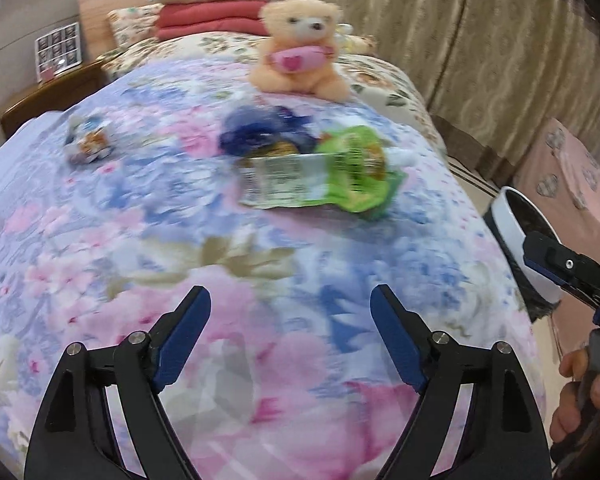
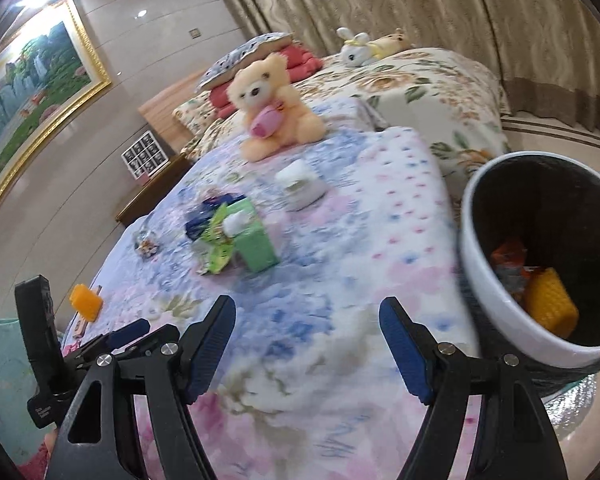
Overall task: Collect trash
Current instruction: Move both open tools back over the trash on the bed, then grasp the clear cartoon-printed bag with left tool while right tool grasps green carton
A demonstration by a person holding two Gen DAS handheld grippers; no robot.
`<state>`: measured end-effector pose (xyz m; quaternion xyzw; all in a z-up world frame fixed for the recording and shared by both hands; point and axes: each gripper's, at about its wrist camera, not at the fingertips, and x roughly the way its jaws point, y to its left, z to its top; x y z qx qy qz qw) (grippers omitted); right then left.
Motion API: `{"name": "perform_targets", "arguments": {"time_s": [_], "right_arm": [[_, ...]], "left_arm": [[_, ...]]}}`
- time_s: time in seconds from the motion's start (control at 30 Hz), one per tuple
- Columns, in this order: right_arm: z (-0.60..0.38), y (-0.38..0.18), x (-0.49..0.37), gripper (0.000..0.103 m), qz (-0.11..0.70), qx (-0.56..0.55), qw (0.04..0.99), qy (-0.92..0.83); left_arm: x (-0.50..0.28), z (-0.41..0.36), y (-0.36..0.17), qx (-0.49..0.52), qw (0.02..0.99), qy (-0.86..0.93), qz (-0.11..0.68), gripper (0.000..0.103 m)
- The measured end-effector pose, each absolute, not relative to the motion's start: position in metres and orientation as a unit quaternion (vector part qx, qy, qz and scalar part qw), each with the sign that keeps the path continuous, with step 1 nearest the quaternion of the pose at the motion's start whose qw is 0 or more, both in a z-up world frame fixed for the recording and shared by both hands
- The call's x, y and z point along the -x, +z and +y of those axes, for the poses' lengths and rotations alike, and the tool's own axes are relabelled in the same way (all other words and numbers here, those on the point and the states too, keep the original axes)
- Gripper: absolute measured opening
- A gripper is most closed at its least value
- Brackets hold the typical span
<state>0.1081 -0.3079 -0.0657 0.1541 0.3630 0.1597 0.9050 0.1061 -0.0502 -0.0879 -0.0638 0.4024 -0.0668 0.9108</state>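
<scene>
On the floral bedspread (image 1: 260, 280): one teddy bear (image 1: 300, 46) at the back, green wrapper (image 1: 332, 178) and blue wrapper (image 1: 260, 130) touching mid-bed, one small crumpled wrapper (image 1: 90, 142) apart to their left. White bin (image 2: 512, 268) at the bed's right edge holds two scraps. Left gripper (image 1: 290, 320) and right gripper (image 2: 308, 332) both angled down over the bed, jaws wide, empty.

blur: wrappers (image 1: 316, 168) | bin (image 1: 516, 236) cut off by frame edge

Floral-quilted bed (image 2: 340, 280), teddy bear (image 2: 274, 108), green wrapper (image 1: 340, 168), blue wrapper (image 1: 260, 128), green tissue box (image 2: 256, 240), orange block (image 2: 85, 300)
</scene>
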Motion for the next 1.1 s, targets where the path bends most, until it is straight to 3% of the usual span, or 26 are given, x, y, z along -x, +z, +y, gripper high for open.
{"name": "perform_targets", "arguments": {"time_s": [0.53, 1.1], "right_arm": [[-0.251, -0.080, -0.141, 0.076, 0.386, -0.147, 0.891, 0.188], [-0.249, -0.096, -0.179, 0.074, 0.402, -0.118, 0.887, 0.195]], "left_arm": [[-0.121, 0.019, -0.094, 0.089, 0.908, -0.007, 0.409, 0.084], [-0.180, 0.011, -0.091, 0.038, 0.905, -0.055, 0.421, 0.084]]}}
